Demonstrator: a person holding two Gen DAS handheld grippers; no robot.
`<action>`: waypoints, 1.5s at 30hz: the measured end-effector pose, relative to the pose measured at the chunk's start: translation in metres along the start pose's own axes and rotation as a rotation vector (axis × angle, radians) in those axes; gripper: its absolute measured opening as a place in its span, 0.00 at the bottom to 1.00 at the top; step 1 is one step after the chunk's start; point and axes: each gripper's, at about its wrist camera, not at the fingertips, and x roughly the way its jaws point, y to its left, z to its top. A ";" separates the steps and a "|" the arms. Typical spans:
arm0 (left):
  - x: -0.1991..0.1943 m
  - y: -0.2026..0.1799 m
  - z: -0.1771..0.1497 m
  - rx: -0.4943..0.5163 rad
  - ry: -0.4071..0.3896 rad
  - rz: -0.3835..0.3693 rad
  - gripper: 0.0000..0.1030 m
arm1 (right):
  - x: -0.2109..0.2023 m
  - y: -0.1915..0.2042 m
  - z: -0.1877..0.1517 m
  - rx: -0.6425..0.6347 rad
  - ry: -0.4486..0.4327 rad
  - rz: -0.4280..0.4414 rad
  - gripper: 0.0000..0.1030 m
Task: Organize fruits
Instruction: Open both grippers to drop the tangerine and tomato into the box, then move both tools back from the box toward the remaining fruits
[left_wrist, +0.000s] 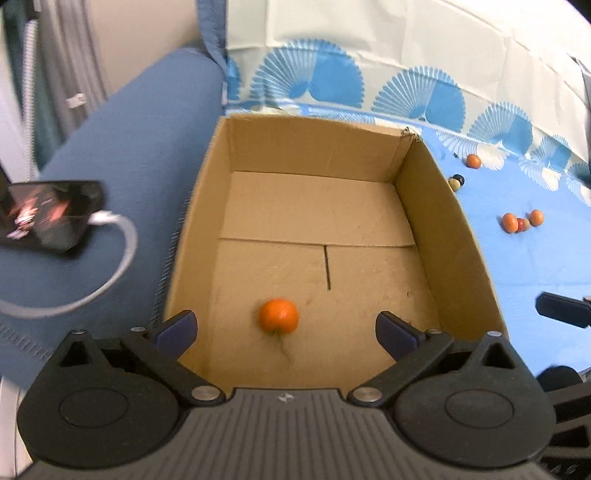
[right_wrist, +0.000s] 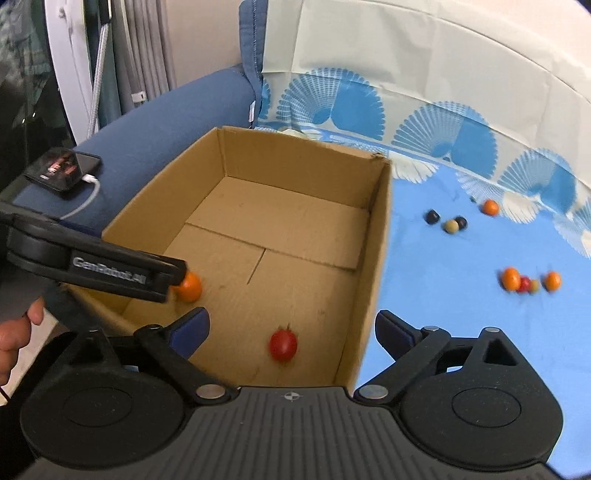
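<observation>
An open cardboard box (left_wrist: 469, 236) (right_wrist: 373, 266) stands on a blue cloth. In the left wrist view a small orange fruit (left_wrist: 277, 314) is low in the box, slightly blurred, in the gap between the wide-apart fingers of my left gripper (left_wrist: 284, 321), and neither pad touches it. In the right wrist view a red tomato (right_wrist: 283, 344) is near the box floor below my right gripper (right_wrist: 291, 317), which is open and empty. The same orange fruit (right_wrist: 190, 287) shows there just past the tip of the left gripper (right_wrist: 175, 277).
Loose fruits lie on the blue cloth (right_wrist: 443, 314) right of the box: a lone orange (right_wrist: 490, 207), dark and pale balls (right_wrist: 452, 224), and an orange-and-red cluster (right_wrist: 524, 282). A phone (left_wrist: 48, 218) on a cable rests on the blue sofa arm to the left.
</observation>
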 end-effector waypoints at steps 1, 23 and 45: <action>-0.008 0.001 -0.005 -0.004 -0.004 0.009 1.00 | -0.009 0.001 -0.005 0.014 -0.006 0.002 0.94; -0.164 -0.007 -0.083 -0.045 -0.212 0.056 1.00 | -0.167 0.043 -0.068 0.038 -0.303 -0.043 0.99; -0.190 -0.012 -0.088 -0.077 -0.251 0.064 1.00 | -0.203 0.039 -0.081 0.043 -0.416 -0.047 0.99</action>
